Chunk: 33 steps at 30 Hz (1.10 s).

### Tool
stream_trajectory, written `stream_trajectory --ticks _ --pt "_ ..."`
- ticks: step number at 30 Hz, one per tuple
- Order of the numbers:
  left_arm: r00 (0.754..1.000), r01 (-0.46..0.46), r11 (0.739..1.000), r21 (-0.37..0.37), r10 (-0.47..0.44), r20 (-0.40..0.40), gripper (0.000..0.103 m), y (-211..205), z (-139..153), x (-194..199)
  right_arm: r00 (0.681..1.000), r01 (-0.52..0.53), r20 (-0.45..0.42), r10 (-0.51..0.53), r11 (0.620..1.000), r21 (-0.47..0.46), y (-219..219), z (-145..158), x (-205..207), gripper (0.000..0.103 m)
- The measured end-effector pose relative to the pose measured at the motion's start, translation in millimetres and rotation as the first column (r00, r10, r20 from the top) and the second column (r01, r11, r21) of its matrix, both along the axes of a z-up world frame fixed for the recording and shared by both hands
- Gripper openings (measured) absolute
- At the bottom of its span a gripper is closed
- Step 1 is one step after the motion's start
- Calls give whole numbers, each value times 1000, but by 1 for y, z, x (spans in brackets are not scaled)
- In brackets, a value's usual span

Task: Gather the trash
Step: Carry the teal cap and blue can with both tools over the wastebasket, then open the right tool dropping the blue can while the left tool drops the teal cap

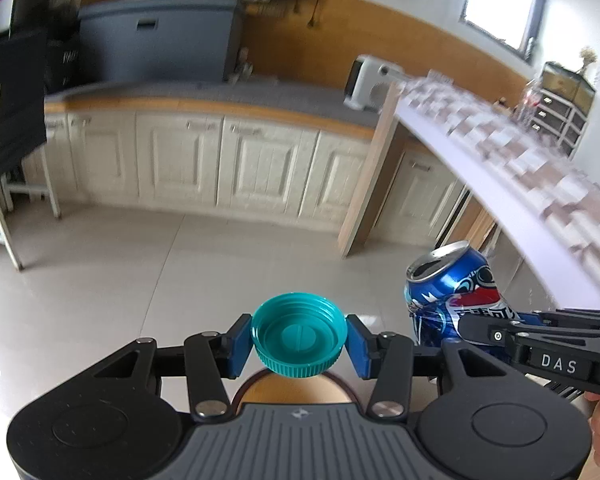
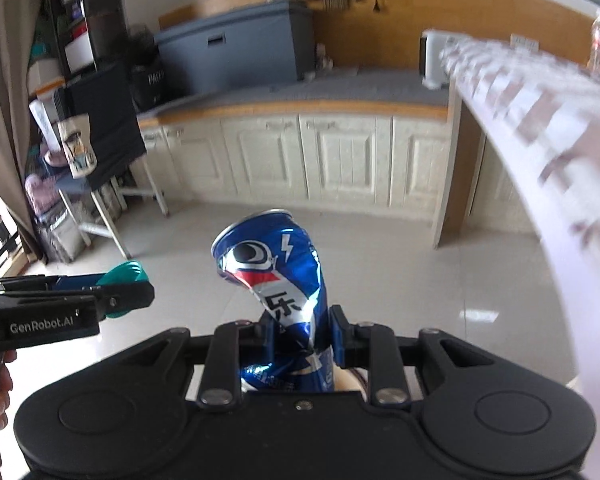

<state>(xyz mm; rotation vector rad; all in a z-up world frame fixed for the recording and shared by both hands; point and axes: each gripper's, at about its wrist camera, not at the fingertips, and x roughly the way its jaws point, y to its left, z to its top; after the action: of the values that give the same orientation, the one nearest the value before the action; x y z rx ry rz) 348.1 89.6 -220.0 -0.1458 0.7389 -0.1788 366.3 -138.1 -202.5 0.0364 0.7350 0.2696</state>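
The left gripper (image 1: 299, 342) was clamped across the rim of a teal ribbed plastic bottle cap (image 1: 299, 336), open side up, presumably so the small piece could be carried without slipping. Just beside the cap, on its right, the right gripper (image 2: 302, 336) was closed on the dented waist of a crushed blue aluminium cola can (image 2: 274, 276), held upright. Both were held in the air above the pale tiled floor (image 1: 112, 272); no bin was seen. In the left wrist view the cap's threaded inside was shown; in the right wrist view the crease pinched between the blue pads (image 2: 338, 338) was revealed.
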Motion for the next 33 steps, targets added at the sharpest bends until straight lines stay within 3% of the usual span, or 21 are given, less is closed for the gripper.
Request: stream_trajectory --ticks 7,17,29,31,33 --pt "991 15 1000 -8 -16 -135 50 4 -66 21 991 9 -134 -12 1000 -21 10 -66 22 27" --pt "944 45 999 -20 -50 -326 50 -3 -160 55 944 48 -323 -62 998 -49 3 -158 51 27" --pt "881 78 997 -28 -82 -465 50 -11 -238 82 892 48 -449 -58 998 -33 10 -224 83 28" --pt "875 75 997 -23 -77 -478 50 -9 -244 84 891 46 -452 -37 999 9 15 -229 91 29" --pt "869 75 997 -19 -75 -489 50 -7 -249 87 888 44 -458 -35 999 9 16 -233 97 43"
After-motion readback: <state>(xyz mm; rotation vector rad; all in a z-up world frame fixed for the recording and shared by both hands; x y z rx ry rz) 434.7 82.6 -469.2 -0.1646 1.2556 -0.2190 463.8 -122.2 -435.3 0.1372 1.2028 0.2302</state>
